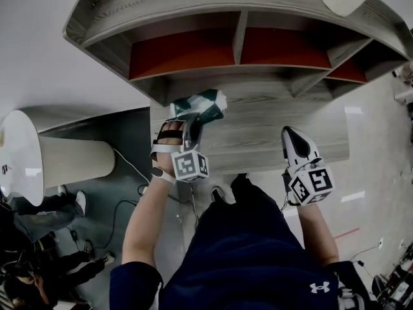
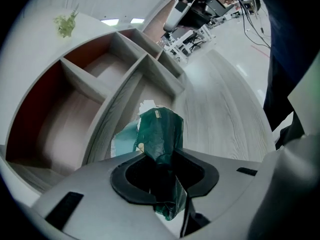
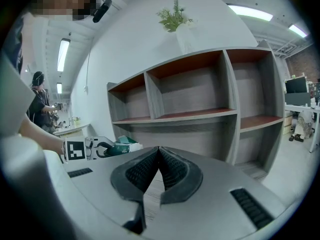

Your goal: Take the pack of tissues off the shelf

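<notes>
The pack of tissues [image 1: 205,105] is dark green and white, crumpled at one end. My left gripper [image 1: 187,126] is shut on it and holds it just in front of the grey wooden shelf [image 1: 239,37], above the wooden table top [image 1: 271,144]. In the left gripper view the pack [image 2: 160,131] sticks out between the closed-in jaws of that gripper [image 2: 162,160]. My right gripper [image 1: 292,135] hovers over the table's right part, shut and with nothing in it [image 3: 158,156]. From the right gripper view the held pack [image 3: 119,147] shows at the left, below the shelf's lower compartments.
The shelf's compartments [image 3: 200,91] with red backs stand bare. A small plant [image 3: 175,16] sits on top of the shelf. A white cylindrical lamp-like object [image 1: 45,160] stands at the left, with cables [image 1: 122,202] on the floor. People stand at the lower left [image 1: 32,263].
</notes>
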`<state>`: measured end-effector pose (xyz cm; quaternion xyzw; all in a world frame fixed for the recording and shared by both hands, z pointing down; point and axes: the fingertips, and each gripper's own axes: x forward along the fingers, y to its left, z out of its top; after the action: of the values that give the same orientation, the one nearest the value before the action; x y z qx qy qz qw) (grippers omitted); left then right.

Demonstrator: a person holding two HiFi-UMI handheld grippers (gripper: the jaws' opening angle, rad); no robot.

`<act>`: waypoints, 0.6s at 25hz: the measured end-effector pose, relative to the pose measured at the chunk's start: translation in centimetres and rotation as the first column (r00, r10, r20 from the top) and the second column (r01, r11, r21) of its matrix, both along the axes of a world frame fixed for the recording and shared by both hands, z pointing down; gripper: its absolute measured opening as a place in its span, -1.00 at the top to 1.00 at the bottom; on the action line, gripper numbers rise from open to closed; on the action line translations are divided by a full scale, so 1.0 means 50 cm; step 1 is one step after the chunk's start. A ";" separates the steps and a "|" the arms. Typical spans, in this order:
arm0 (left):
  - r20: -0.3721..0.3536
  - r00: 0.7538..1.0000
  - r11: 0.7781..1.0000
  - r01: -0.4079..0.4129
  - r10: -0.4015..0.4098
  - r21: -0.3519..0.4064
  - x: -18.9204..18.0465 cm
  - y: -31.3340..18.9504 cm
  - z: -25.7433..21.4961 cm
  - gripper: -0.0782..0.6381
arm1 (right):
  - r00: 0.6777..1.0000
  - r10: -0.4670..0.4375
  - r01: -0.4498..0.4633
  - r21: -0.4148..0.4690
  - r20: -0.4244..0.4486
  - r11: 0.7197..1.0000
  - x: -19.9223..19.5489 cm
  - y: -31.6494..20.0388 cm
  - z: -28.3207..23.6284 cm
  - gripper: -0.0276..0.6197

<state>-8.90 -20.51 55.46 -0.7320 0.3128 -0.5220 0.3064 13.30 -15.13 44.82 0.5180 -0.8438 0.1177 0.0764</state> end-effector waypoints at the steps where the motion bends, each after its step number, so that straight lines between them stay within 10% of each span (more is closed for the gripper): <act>1: 0.001 1.000 1.000 -0.001 0.001 -0.005 0.003 -0.001 0.009 0.45 | 1.000 -0.001 0.001 -0.005 0.001 1.000 0.001 -0.002 0.003 0.91; 15: 0.003 1.000 1.000 0.010 -0.010 0.001 0.024 -0.057 0.109 0.45 | 1.000 -0.014 0.014 -0.043 -0.015 0.999 0.036 -0.053 0.036 0.91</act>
<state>-7.68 -23.37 60.92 -0.7297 0.3160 -0.5244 0.3046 15.10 -17.76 46.61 0.5112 -0.8441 0.1315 0.0947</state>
